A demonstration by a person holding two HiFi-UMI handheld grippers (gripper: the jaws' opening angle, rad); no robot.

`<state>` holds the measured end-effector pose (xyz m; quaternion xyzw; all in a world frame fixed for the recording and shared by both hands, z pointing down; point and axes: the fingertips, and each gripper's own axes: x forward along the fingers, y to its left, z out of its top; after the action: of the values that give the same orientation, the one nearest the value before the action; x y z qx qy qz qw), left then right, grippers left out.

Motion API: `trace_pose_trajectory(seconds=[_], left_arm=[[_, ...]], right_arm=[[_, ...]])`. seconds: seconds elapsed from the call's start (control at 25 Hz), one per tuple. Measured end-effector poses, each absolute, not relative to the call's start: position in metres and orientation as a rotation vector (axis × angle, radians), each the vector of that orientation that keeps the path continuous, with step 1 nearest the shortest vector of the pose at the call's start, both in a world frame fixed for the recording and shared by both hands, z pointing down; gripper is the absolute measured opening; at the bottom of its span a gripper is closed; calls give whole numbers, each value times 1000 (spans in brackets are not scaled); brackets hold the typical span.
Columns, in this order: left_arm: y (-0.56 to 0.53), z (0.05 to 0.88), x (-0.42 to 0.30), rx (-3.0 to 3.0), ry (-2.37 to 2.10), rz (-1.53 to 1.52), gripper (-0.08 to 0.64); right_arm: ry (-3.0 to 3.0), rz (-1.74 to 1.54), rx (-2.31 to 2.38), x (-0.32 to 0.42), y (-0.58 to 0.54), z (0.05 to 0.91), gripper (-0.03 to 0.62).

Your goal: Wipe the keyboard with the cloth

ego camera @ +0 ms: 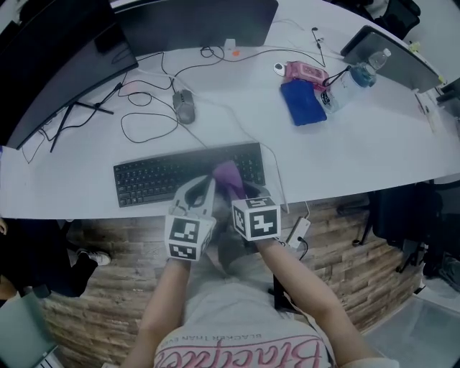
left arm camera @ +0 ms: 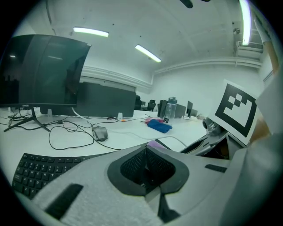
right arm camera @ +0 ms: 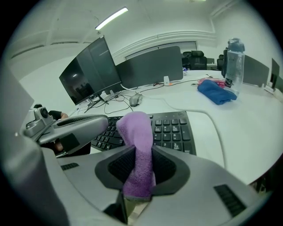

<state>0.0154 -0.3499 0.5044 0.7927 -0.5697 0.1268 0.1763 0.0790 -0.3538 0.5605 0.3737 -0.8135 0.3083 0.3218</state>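
Note:
A black keyboard point(ego camera: 165, 180) lies near the front edge of the white desk point(ego camera: 374, 144). A purple cloth point(ego camera: 228, 175) rests over the keyboard's right part. My right gripper point(ego camera: 241, 190) is shut on it; in the right gripper view the cloth point(right arm camera: 136, 129) stands up between the jaws of the right gripper point(right arm camera: 139, 149), in front of the keyboard point(right arm camera: 171, 127). My left gripper point(ego camera: 203, 190) hovers just left of the cloth, over the keyboard. The left gripper point(left arm camera: 147, 147) has its jaws together with nothing between them, above the keyboard point(left arm camera: 37, 170).
A grey mouse point(ego camera: 185, 106) and looped cables point(ego camera: 147, 126) lie behind the keyboard. Two dark monitors point(ego camera: 194, 21) stand at the back. A blue cloth point(ego camera: 302, 102), a pink pack point(ego camera: 305, 72) and a water bottle point(ego camera: 357, 80) sit at back right.

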Motion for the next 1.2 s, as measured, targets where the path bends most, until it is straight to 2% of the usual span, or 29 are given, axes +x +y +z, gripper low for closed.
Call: trace_pose_trajectory(seconds=[0.68,1.2], left_arm=[[-360,495,64,2296,-1579,347,6],[-364,459,39,2363,-1622,335,6]], right_arm=[[-2058,775,1151,169,-381,560,97],[-2020,765,1291,191,-378,532,97]])
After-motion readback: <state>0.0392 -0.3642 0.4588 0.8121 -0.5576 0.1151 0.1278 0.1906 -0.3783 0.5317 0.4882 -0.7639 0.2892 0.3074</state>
